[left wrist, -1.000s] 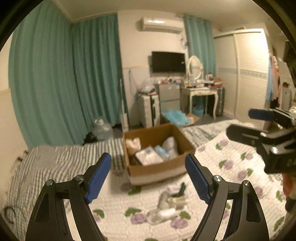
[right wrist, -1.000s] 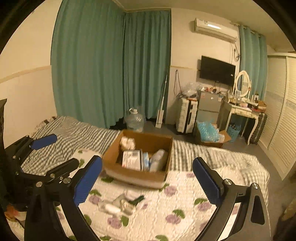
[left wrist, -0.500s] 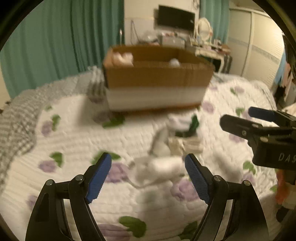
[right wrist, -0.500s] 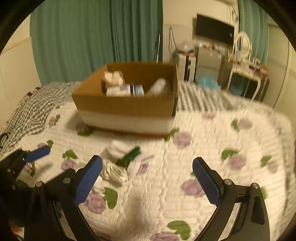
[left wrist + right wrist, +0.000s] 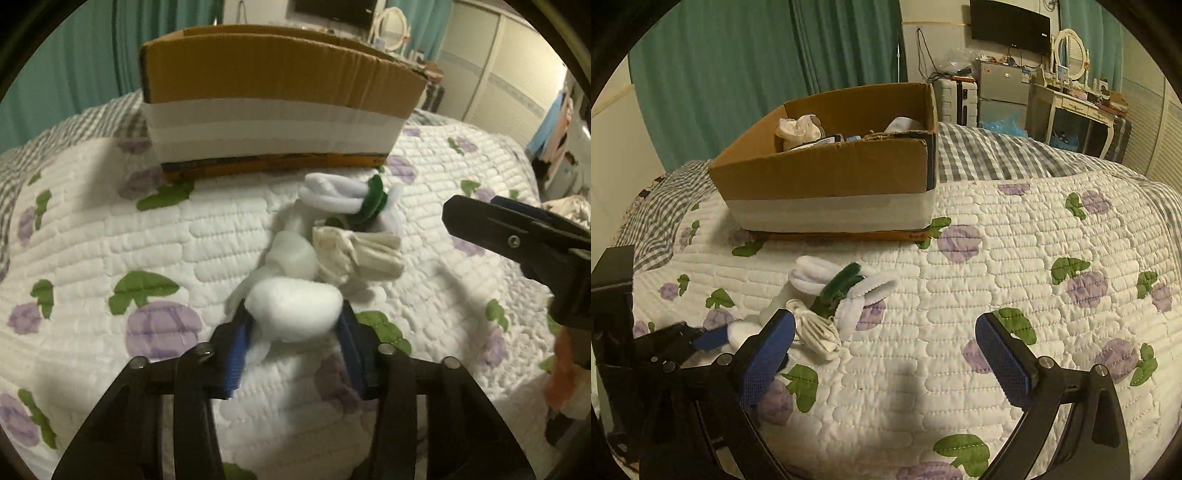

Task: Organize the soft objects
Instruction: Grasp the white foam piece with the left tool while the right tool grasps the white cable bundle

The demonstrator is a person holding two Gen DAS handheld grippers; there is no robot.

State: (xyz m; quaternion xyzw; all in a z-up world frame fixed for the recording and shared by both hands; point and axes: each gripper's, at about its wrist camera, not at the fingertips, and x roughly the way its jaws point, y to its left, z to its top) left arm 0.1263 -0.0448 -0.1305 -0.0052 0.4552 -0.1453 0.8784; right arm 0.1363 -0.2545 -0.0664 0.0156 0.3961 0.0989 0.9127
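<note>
The left tongs (image 5: 293,332) are closed on a white rolled sock (image 5: 293,314), a soft, fuzzy oval bundle pinched between the two blue pads (image 5: 236,354) just above the quilt (image 5: 92,229). The right tongs (image 5: 884,354) stand wide apart, holding nothing, low over the quilt to the right of the pile.

The loose pile lies on the bed in front of the cardboard box (image 5: 273,74), near it but not touching. Besides the gripped sock, three more bundles can be counted in the left wrist view: a smooth white bundle (image 5: 293,254) touching the gripped one, a cream ribbed sock roll (image 5: 354,254) just beside it, and a white sock with a dark green band (image 5: 347,194) nearest the box. White strips of fabric run beneath them; whether these are separate items cannot be told.

One cardboard box sits on the quilt, brown above with a white band around its lower half. In the right wrist view it holds a cream crumpled bundle (image 5: 798,131) at the left, a white bundle (image 5: 905,124) at the right, and partly hidden packets between them, count uncertain.

The quilt is white with purple flowers and green leaves, laid over a grey checked sheet (image 5: 990,155).
</note>
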